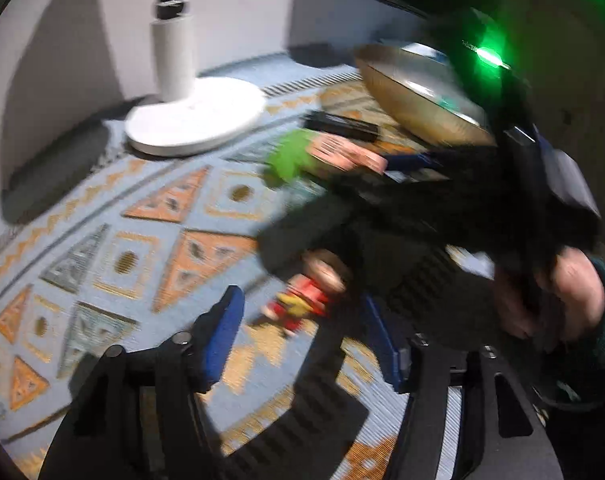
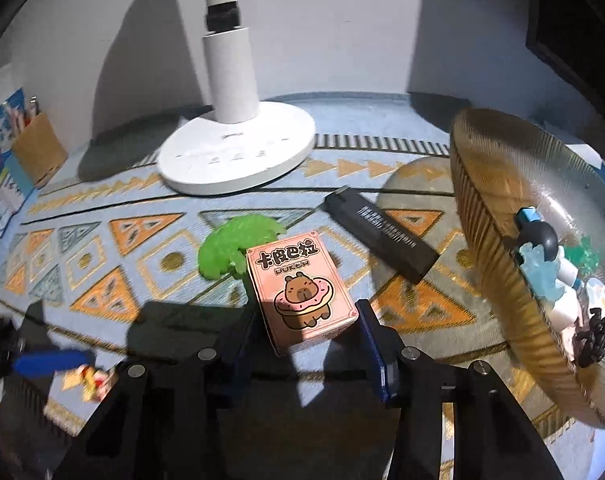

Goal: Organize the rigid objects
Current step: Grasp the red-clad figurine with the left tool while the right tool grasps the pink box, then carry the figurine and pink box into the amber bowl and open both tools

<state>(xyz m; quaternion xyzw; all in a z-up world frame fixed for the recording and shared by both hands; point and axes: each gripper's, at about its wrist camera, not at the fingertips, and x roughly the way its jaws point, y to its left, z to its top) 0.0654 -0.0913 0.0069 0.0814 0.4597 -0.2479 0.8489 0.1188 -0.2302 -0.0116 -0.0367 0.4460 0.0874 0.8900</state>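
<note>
My right gripper [image 2: 302, 332] is shut on a pink card box [image 2: 300, 286] with a capybara picture, held just above the patterned rug; the box also shows in the left wrist view [image 1: 346, 152]. A green toy [image 2: 232, 246] lies behind the box. A black rectangular bar [image 2: 378, 232] lies to the right. A ribbed glass bowl [image 2: 486, 232] at the right holds several small toys. My left gripper [image 1: 302, 320] is open above a small red and yellow figure [image 1: 302, 300] on the rug.
A white fan base [image 2: 238, 156] with its pole stands at the back against the wall. A brown pen holder [image 2: 38, 152] and a blue packet stand at the far left. The rug [image 2: 102, 280] covers the floor.
</note>
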